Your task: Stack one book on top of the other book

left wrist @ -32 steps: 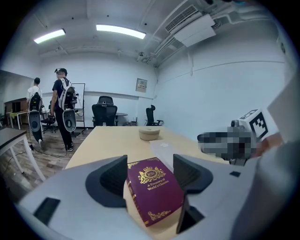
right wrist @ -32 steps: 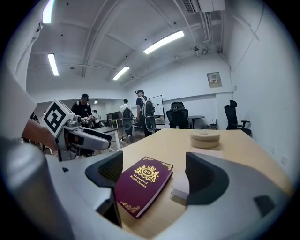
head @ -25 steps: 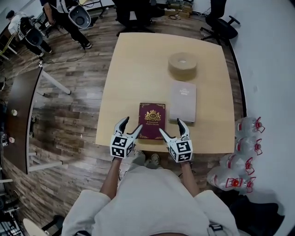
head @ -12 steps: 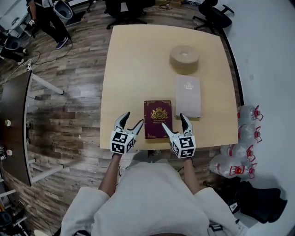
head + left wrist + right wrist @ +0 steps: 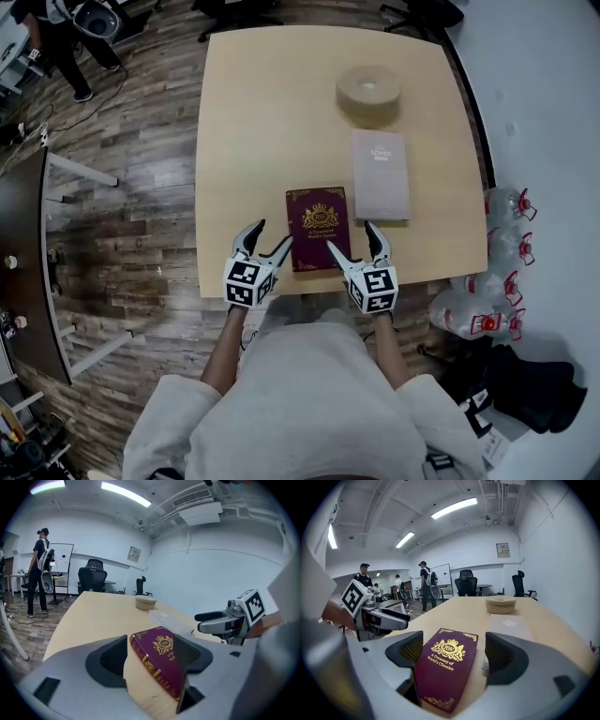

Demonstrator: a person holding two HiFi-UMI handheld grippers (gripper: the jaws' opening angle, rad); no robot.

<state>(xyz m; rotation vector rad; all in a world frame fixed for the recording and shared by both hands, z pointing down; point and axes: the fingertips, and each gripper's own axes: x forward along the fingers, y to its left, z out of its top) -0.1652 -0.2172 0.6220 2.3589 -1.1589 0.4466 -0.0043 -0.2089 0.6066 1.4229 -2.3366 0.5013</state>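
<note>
Near end first. Both of your grippers are at lower centre of the head view, over the front edge of the table [image 5: 244, 122].

Left gripper [image 5: 270, 236]: jaws wide apart, clamping nothing. Its inner tip is just beside the left edge of the maroon book [image 5: 318, 228]; I can't tell if it touches.

Right gripper [image 5: 353, 238]: jaws also spread and empty, with the tips just off the book's near right corner.

The maroon book lies flat, cover up, at frame centre between the two grippers. In each gripper view it shows ahead through the gap between the jaws, with the pads off it.

The grey book [image 5: 381, 174] lies flat just right of it and a bit higher in frame, long edges side by side. The books are not stacked.

Further up, the beige tape roll [image 5: 368, 91] sits just beyond the grey book's far end, off the line between the books.

Off the table:
- Water bottles [image 5: 506, 203] are on the floor at the right edge.
- A dark table [image 5: 23, 253] is at the left edge.
- A person [image 5: 56, 37] stands at upper left.
</note>
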